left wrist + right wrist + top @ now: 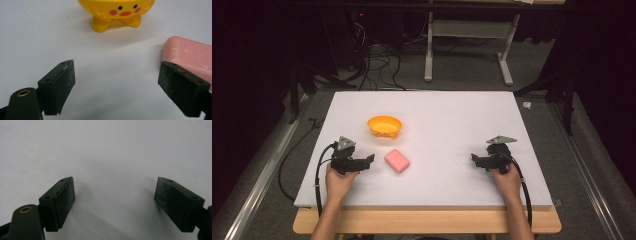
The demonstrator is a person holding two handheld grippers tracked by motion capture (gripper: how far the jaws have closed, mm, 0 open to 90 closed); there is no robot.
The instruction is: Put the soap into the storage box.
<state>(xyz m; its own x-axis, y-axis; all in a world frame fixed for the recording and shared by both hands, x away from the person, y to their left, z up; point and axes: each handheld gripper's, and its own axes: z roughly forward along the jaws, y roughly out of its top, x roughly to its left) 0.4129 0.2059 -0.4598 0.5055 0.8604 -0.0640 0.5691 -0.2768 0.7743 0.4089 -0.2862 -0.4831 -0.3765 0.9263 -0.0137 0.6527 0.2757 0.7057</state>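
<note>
White tabletop (pixel 437 180) lies bare between the wide-spread jaws of the left gripper (pixel 116 82), a pink soap bar (pixel 190 56) just beyond its 2 o'clock jaw, a yellow chick bowl (pixel 116 12) at 12, while the right gripper (pixel 113 202), jaws equally wide, faces open board.

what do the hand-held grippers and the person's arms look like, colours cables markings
Both tools are black. The left hand-held gripper and right hand-held gripper each carry a grey three-cornered plate on top and trail a black cable off the table's near edge. Up close, the fingers are flat rectangular blocks with scuffed, speckled pads and small screw holes; a brass-ringed hole sits near the left finger's base. The forearms are bare, no sleeves visible.
</note>
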